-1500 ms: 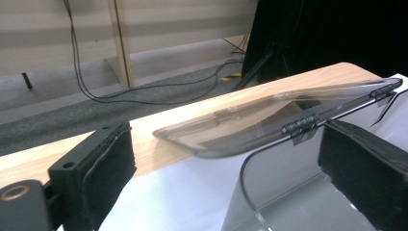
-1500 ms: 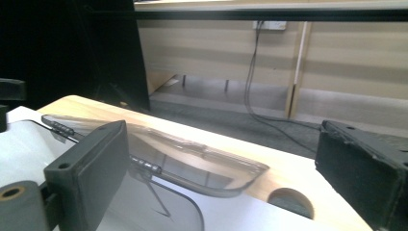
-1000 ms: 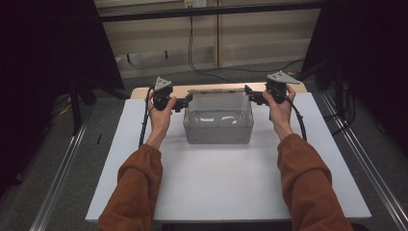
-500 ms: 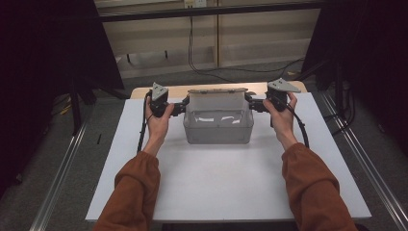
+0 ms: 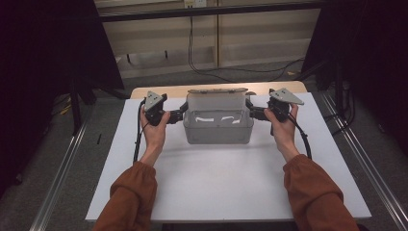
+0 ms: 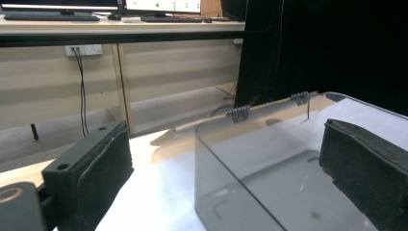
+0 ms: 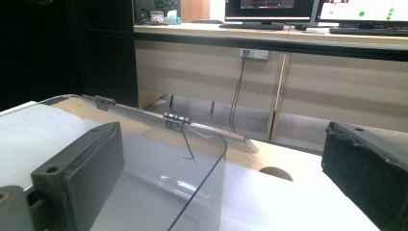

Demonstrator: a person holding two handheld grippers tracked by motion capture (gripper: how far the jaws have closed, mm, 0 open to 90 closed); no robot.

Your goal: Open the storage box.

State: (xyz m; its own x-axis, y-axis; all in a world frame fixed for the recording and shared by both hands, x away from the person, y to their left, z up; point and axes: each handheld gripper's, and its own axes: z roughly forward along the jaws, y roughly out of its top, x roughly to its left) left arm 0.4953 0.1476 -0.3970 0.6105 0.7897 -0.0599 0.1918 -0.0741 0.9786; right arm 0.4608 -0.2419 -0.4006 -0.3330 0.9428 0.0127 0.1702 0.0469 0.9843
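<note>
Box: clear plastic box (image 5: 219,126), lid up, on white worktop (image 5: 226,183).
Left claw (image 5: 179,114): released, straddling box's left wall.
Right claw (image 5: 254,113): released, straddling right wall.

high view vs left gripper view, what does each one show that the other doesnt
The high view alone takes in the whole clear box on the white table, with the left gripper at one end wall and the right gripper at the other, both hands and the orange sleeves.

The left gripper view alone shows, close up, that the jaws stand apart with the box wall between them, plus the lid's hinges, a wall socket and monitors on a desk.

Both show the box, its lid open at the back, and the table.
</note>
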